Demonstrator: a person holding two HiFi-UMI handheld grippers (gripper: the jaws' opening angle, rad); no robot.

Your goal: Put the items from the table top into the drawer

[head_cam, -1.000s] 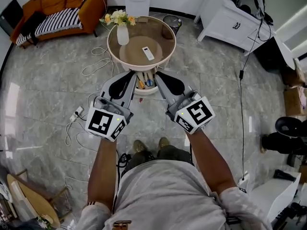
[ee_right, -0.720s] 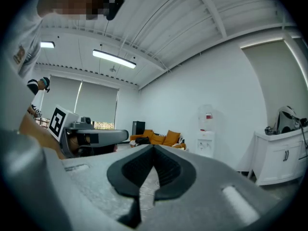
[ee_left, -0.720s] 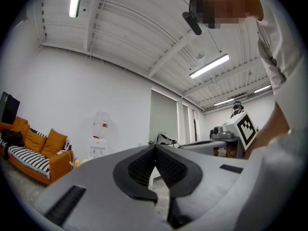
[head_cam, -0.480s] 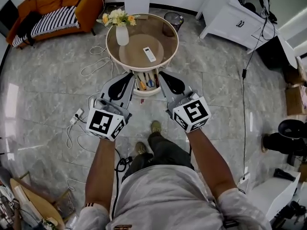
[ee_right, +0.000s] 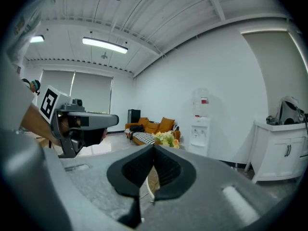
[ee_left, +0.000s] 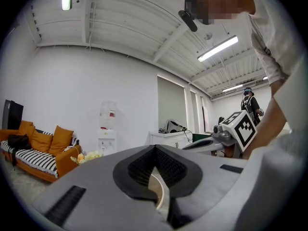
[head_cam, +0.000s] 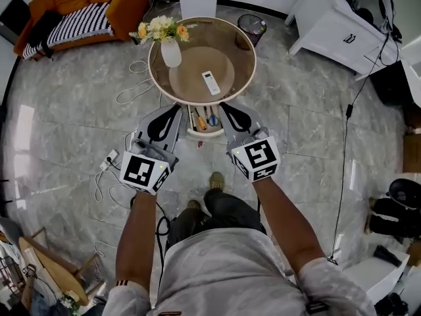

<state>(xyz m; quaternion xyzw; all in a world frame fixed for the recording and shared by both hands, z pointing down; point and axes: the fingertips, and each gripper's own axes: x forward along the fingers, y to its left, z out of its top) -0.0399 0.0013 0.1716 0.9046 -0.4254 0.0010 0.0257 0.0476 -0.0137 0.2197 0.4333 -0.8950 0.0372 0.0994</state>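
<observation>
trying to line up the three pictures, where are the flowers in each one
Head view: flowers near the top, left of centre, at the far left edge of the round table.
Left gripper view: flowers low on the left, just right of the sofa.
Right gripper view: flowers near the centre, in front of the sofa.
Shared landmark: the orange sofa.
</observation>
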